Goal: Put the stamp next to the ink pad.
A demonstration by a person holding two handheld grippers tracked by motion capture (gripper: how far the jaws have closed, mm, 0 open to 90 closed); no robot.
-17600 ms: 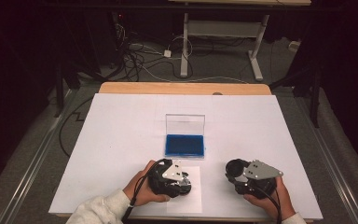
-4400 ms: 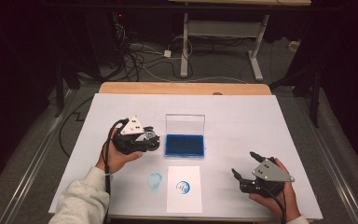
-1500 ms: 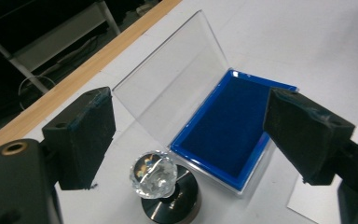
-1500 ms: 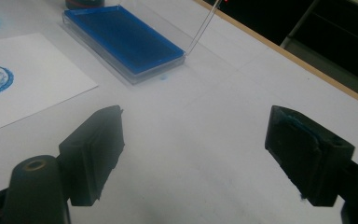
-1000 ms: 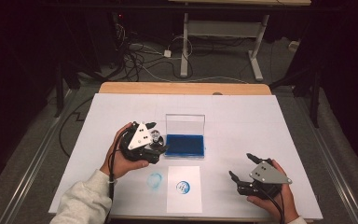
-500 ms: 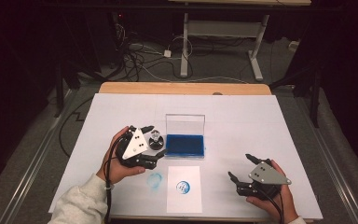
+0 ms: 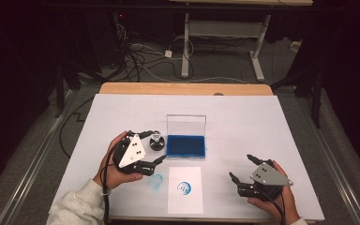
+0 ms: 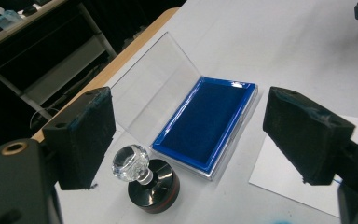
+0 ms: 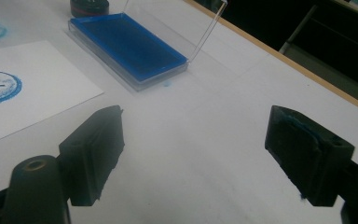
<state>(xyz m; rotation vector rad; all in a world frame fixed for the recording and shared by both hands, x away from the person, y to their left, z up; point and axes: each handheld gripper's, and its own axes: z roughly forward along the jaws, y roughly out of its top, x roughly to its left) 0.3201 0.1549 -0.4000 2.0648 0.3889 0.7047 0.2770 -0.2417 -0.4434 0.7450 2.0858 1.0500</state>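
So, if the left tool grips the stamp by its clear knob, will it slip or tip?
The stamp has a faceted, glassy-looking knob, so the pads may slide on it. Its black base looks wide and flat, so it probably stands steady and will not roll. The narrow neck under the knob could let it swing in the open left tool.

stamp (image 8: pixel 145 179) | black base, clear knob | upright on table | just left of ink pad (image 8: pixel 208 123)

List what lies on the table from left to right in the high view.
Left gripper → stamp → ink pad → right gripper.
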